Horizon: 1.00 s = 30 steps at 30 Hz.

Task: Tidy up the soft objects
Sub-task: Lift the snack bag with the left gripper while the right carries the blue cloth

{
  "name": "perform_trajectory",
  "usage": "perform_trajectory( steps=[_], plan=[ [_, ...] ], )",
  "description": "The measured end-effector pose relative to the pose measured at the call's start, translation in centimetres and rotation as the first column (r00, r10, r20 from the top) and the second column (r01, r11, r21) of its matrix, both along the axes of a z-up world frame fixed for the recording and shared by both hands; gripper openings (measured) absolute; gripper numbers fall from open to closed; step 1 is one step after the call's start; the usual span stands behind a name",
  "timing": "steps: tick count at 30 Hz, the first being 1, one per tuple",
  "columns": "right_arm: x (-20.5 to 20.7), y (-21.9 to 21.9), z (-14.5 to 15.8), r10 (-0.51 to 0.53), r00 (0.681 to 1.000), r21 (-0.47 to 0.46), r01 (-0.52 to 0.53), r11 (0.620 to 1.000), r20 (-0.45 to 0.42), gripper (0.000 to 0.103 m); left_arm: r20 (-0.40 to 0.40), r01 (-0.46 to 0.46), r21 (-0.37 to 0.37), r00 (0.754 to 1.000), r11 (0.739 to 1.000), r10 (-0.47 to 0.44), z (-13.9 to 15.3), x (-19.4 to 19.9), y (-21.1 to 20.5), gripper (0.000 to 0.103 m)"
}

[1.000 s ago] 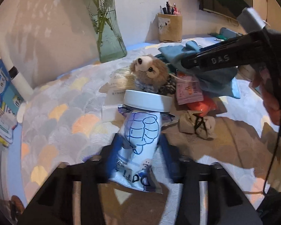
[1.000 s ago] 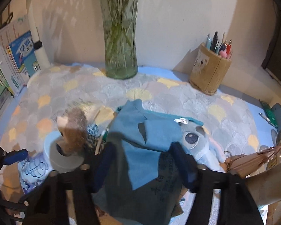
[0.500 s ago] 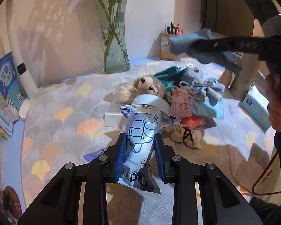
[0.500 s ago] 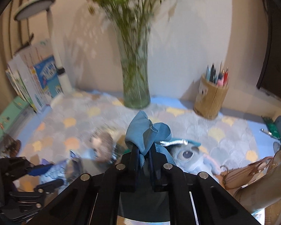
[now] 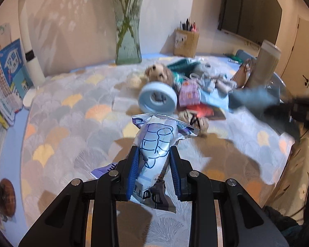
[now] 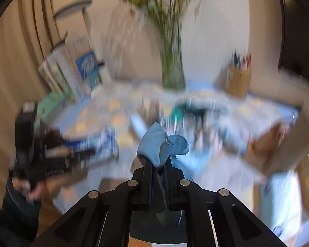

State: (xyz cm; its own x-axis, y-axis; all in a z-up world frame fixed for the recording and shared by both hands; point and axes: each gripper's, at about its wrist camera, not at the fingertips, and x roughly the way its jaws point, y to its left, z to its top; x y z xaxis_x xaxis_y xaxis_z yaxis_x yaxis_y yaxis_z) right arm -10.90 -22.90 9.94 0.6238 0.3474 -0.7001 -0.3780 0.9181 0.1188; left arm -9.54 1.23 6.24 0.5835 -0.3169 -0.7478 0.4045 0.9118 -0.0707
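Note:
My left gripper (image 5: pixel 154 154) is shut on a soft blue-and-white plastic packet (image 5: pixel 156 144) and holds it above the patterned tablecloth (image 5: pixel 72 123). A pale blue ring-shaped lid (image 5: pixel 157 100) is in the air, tilted, just beyond the packet. My right gripper (image 6: pixel 159 164) is shut on a blue cloth (image 6: pixel 160 146) and holds it up; it shows blurred at the right of the left wrist view (image 5: pixel 278 107). A heap of soft things lies behind: a brown plush animal (image 5: pixel 158 73), a grey-blue plush toy (image 5: pixel 210 78) and a beige pouch (image 5: pixel 193 121).
A glass vase with stems (image 5: pixel 127 41) and a pen holder (image 5: pixel 185 43) stand at the back. Books (image 5: pixel 6 78) and a white lamp base (image 5: pixel 31 96) are at the left. A handbag (image 5: pixel 243 74) and a tall cylinder (image 5: pixel 265 61) stand at the right.
Both grippers have lifted and pulled back from the heap with their loads. The ring-shaped lid has come off the packet and tipped up. The right view is now heavily blurred by motion.

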Motion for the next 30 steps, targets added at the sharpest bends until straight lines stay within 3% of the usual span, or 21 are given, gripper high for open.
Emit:
perform_trajectory(
  steps=[4, 9, 10, 11, 12, 13, 14, 15, 18, 21, 22, 23, 24, 26, 28, 30],
  plan=[
    [-0.1, -0.9, -5.7, -0.051, 0.991, -0.024, 0.048, 0.999, -0.128, 0.009, -0.007, -0.022, 0.021, 1.000, 1.000, 0.022, -1.5, -0.2, -0.6, 0.030],
    [0.6, -2.6, -9.5, -0.092, 0.956, 0.051, 0.110, 0.993, -0.280, 0.023, 0.026, -0.025, 0.087, 0.999, 0.996, 0.023, -2.0, -1.5, -1.3, 0.043],
    [0.4, -2.8, -9.6, -0.104, 0.950, 0.049, 0.124, 0.991, -0.293, 0.034, 0.026, -0.025, 0.094, 0.999, 0.995, 0.023, -2.1, -1.7, -1.3, 0.049],
    [0.1, -2.9, -9.5, -0.105, 0.951, 0.056, 0.126, 0.990, -0.290, 0.055, 0.025, -0.026, 0.095, 0.999, 0.995, 0.023, -2.1, -1.7, -1.3, 0.060],
    [-0.7, -3.5, -8.7, -0.123, 0.962, 0.077, 0.146, 0.986, -0.245, 0.065, 0.025, -0.026, 0.094, 0.999, 0.995, 0.024, -2.0, -1.8, -1.3, 0.068],
    [-0.7, -3.5, -8.7, -0.123, 0.962, 0.077, 0.146, 0.986, -0.245, 0.081, 0.033, -0.031, 0.094, 0.999, 0.995, 0.028, -1.9, -1.8, -1.3, 0.079],
    [-1.0, -3.6, -8.3, -0.126, 0.966, 0.091, 0.150, 0.985, -0.227, 0.088, 0.043, -0.037, 0.096, 0.999, 0.995, 0.033, -1.8, -1.9, -1.3, 0.080],
    [-1.4, -4.0, -7.5, -0.120, 0.974, 0.136, 0.148, 0.980, -0.195, 0.088, 0.055, -0.042, 0.105, 0.998, 0.994, 0.037, -1.6, -2.0, -1.4, 0.080],
    [-1.2, -3.8, -7.5, -0.116, 0.974, 0.144, 0.146, 0.979, -0.197, 0.089, 0.055, -0.052, 0.127, 0.997, 0.991, 0.045, -1.9, -1.8, -1.7, 0.080],
    [-0.1, -2.6, -9.4, -0.130, 0.962, 0.150, 0.170, 0.974, -0.241, 0.089, 0.035, -0.072, 0.117, 0.997, 0.991, 0.068, -2.4, -1.3, -1.7, 0.076],
    [-0.1, -2.6, -9.4, -0.130, 0.962, 0.150, 0.170, 0.974, -0.241, 0.088, 0.037, -0.077, 0.109, 0.997, 0.991, 0.073, -2.5, -1.2, -1.6, 0.063],
    [0.0, -2.5, -9.9, -0.139, 0.957, 0.157, 0.183, 0.970, -0.256, 0.079, 0.032, -0.076, 0.102, 0.997, 0.992, 0.073, -2.7, -1.2, -1.6, 0.048],
    [0.2, -2.6, -10.6, -0.145, 0.950, 0.169, 0.196, 0.966, -0.277, 0.075, 0.026, -0.077, 0.101, 0.997, 0.992, 0.075, -2.8, -1.1, -1.6, 0.048],
    [-0.3, -2.7, -10.8, -0.190, 0.952, 0.141, 0.228, 0.963, -0.241, 0.044, 0.048, -0.084, 0.104, 0.996, 0.991, 0.079, -3.0, -1.3, -1.8, 0.040],
    [-0.6, -2.8, -10.8, -0.221, 0.950, 0.110, 0.249, 0.962, -0.219, 0.026, 0.065, -0.094, 0.118, 0.994, 0.989, 0.087, -2.9, -1.5, -2.2, 0.035],
    [-0.9, -2.9, -11.0, -0.235, 0.952, 0.128, 0.263, 0.956, -0.198, 0.015, 0.055, -0.088, 0.084, 0.995, 0.993, 0.084, -2.6, -1.7, -2.4, 0.035]
  ],
)
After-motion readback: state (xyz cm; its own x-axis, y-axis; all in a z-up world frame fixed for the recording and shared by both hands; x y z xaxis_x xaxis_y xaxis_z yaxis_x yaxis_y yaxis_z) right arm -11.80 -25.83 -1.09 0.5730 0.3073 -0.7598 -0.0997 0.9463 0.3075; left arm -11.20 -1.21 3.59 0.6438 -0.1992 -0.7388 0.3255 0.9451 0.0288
